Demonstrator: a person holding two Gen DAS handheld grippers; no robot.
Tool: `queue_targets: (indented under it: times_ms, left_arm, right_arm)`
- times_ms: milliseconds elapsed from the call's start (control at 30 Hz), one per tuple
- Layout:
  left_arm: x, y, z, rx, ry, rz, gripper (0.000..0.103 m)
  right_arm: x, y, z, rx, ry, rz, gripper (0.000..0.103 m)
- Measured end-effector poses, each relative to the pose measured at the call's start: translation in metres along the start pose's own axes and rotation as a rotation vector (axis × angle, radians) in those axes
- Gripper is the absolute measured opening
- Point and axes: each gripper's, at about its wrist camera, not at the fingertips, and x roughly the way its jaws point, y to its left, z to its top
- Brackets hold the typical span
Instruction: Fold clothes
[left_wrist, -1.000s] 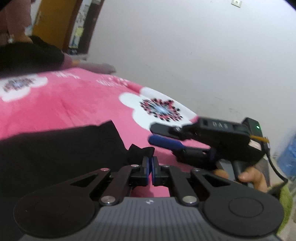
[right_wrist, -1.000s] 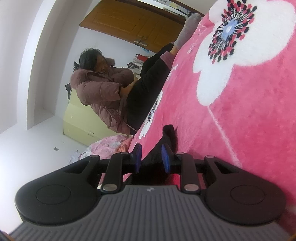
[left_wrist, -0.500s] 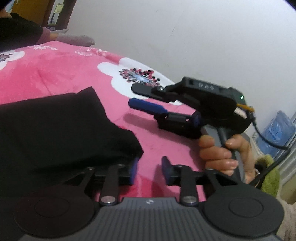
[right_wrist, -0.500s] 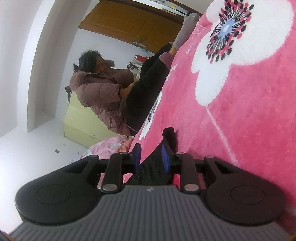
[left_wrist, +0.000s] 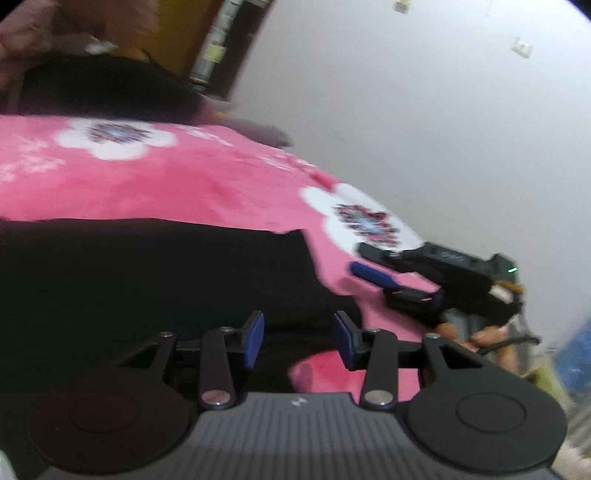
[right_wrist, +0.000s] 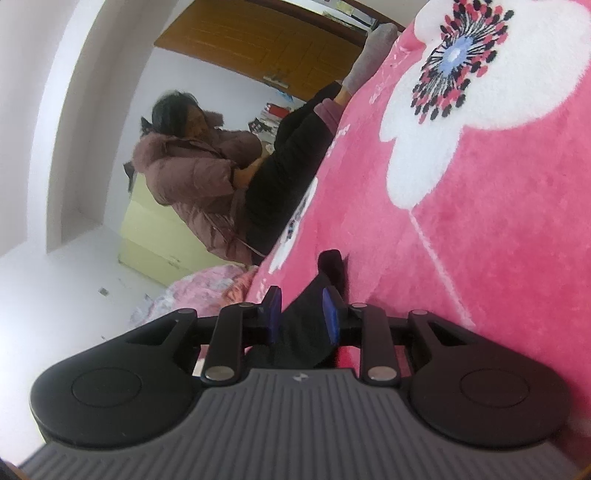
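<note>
A black garment (left_wrist: 147, 288) lies spread on the pink flowered blanket (left_wrist: 184, 184). My left gripper (left_wrist: 298, 339) hovers over its near right corner. Its jaws are opening and the blue pads stand apart, with cloth beneath them and nothing pinched. To the right, a hand (left_wrist: 480, 336) holds my right gripper (left_wrist: 360, 258) on its side, just off the garment's edge. In the right wrist view, the right gripper (right_wrist: 302, 314) has its pads a little apart. A fold of black cloth (right_wrist: 332, 262) lies loosely between them, with a gap at the left pad.
A person in a puffy jacket (right_wrist: 192, 173) sits on the far side of the bed, legs stretched over the blanket (right_wrist: 480, 221). A white wall (left_wrist: 406, 110) runs close behind the bed. A pale green cabinet (right_wrist: 147, 236) and a wooden door (right_wrist: 258, 37) stand beyond.
My left gripper was shut on a black cloth corner, then opened and let it go. It has since drawn back over the garment. The right gripper has stayed put.
</note>
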Motion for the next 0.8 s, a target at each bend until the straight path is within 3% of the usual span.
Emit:
queue_targets:
  times_ms: [167,267,400,533,600,633,667,800]
  left_arm:
    - [0.003,-0.037,-0.01,0.281,-0.021,0.124,0.042]
    - [0.018,-0.065,-0.019,0.471,-0.047,0.148,0.042]
    - [0.045,-0.087,-0.032,0.63,-0.018,0.151,0.039]
    - [0.058,-0.091,-0.038,0.671,0.02,0.14,0.035]
    - [0.062,-0.092,-0.04,0.68,0.031,0.139,0.035]
    - [0.063,-0.092,-0.039,0.679,0.033,0.143,0.035]
    - [0.063,-0.092,-0.04,0.678,0.032,0.147,0.034]
    - [0.053,-0.09,-0.041,0.639,0.021,0.145,0.034]
  right_arm:
    - [0.015,0.013,0.006,-0.016,0.064,-0.108,0.027]
    - [0.036,0.025,0.019,-0.051,0.123,-0.18,0.031]
    - [0.074,0.03,0.036,-0.072,0.22,-0.262,0.031]
    - [0.104,0.04,0.038,-0.13,0.285,-0.297,0.031]
    - [0.112,0.046,0.035,-0.177,0.296,-0.324,0.025]
    - [0.116,0.049,0.033,-0.2,0.301,-0.338,0.01]
    - [0.118,0.053,0.032,-0.216,0.308,-0.347,0.004]
    - [0.12,0.087,0.026,-0.272,0.308,-0.315,0.002]
